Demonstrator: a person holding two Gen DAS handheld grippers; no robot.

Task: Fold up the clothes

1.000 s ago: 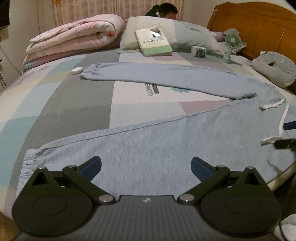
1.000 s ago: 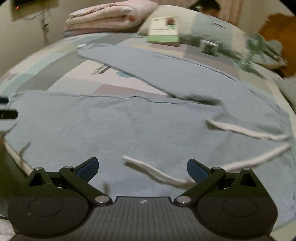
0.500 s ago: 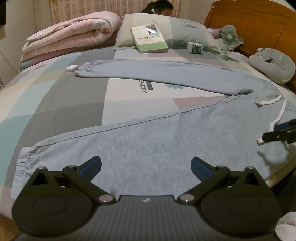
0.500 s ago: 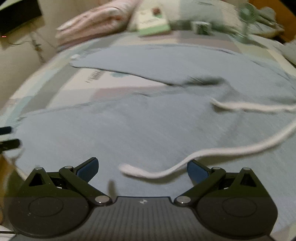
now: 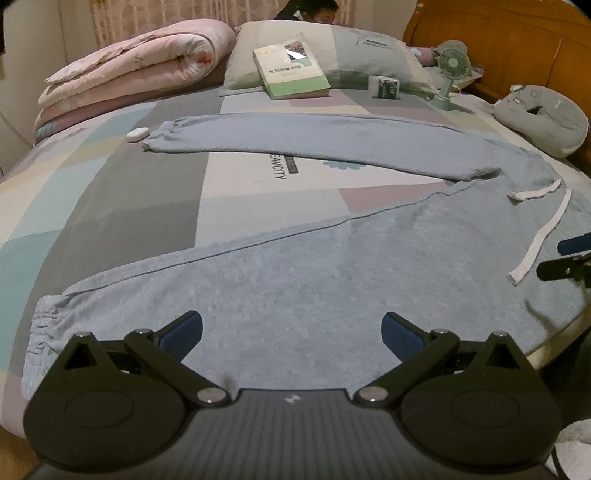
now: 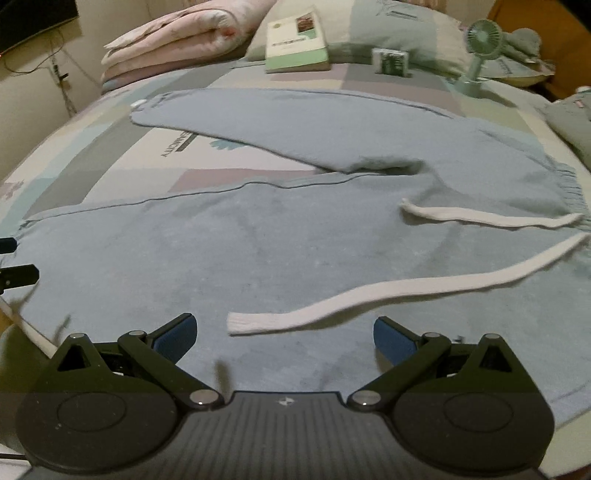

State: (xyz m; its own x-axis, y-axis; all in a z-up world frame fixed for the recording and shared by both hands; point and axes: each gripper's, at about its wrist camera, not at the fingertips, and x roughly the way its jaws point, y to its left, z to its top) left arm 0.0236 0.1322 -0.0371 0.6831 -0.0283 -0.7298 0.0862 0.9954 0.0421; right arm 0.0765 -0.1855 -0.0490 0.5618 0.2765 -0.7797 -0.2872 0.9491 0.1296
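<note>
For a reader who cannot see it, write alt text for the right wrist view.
Light blue sweatpants lie spread flat on a patchwork bedspread, legs apart in a V, with the white drawstring trailing loose just ahead of the open right gripper. Behind them sit a book, a pillow, a small green fan and a folded pink quilt.

Light blue sweatpants point(image 5: 332, 280) lie spread across the patchwork bed point(image 5: 110, 206), filling mid-frame, white drawstring point(image 5: 539, 240) at right. The left gripper point(image 5: 291, 328), fingers point(image 5: 183, 326) wide apart, sits at bottom centre; a book point(image 5: 290, 66) leans top centre.
</note>
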